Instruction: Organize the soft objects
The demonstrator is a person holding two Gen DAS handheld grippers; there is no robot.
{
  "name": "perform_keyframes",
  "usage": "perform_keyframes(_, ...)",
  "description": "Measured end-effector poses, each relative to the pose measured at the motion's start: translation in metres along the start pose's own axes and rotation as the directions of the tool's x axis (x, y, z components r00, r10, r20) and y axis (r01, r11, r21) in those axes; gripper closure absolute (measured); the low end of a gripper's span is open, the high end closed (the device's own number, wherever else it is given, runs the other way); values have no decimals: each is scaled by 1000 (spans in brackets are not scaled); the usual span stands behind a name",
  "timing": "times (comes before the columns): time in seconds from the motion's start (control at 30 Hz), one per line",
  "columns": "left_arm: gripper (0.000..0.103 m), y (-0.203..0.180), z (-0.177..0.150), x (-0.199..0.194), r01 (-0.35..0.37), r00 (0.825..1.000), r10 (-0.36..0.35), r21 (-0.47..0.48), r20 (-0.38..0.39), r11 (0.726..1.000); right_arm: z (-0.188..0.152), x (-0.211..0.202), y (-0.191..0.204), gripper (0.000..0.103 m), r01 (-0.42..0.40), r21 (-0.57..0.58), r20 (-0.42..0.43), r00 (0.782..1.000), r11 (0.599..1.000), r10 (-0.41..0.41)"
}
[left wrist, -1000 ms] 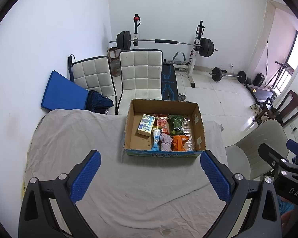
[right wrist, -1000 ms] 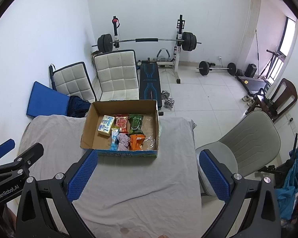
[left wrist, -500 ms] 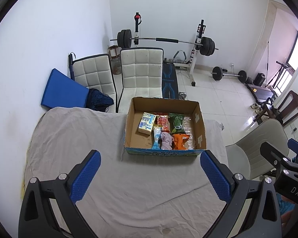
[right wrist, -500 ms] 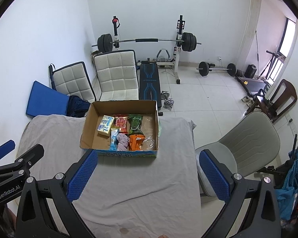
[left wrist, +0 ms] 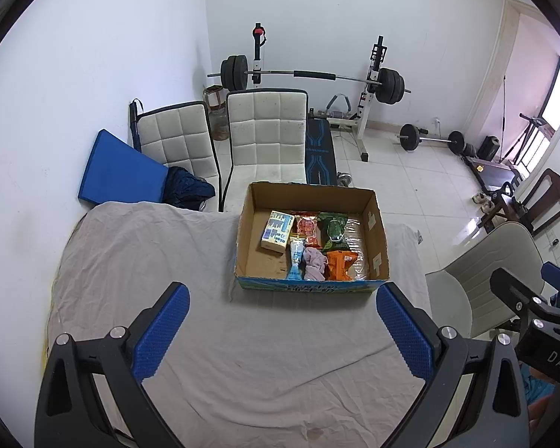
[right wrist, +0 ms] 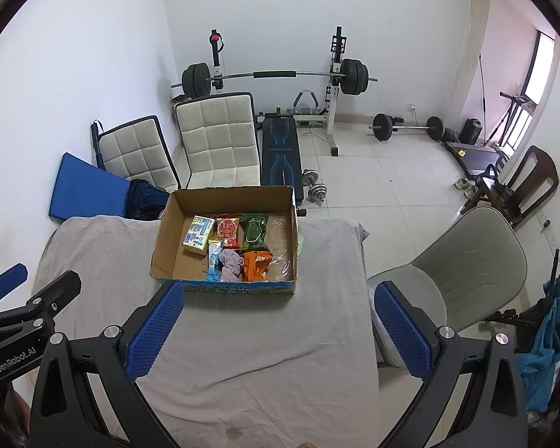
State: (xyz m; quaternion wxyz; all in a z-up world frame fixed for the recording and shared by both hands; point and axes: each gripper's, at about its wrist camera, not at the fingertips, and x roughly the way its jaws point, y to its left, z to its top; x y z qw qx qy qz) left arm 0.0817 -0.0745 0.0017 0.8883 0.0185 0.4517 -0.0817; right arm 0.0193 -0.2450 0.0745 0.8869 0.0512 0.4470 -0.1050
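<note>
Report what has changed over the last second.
Almost nothing: the left gripper eased back slightly, so the cardboard box sits a little higher in its view. Nothing was grasped or released. Both grippers, including the right gripper, stay open above the grey cloth; the box contents are unmoved.

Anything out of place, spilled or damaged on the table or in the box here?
Little stands out. A small dark stain marks the grey cloth near its front edge. In the cardboard box, a pink rag lies crumpled among the packets. Both grippers are open and empty.
</note>
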Motion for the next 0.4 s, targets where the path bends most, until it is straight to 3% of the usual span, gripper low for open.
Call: perform_keyframes(0.4,0,4,-4,-1,5,1000,-5,17,9,1000,-2,1,0,0,-8,3,0,1000,1000,8)
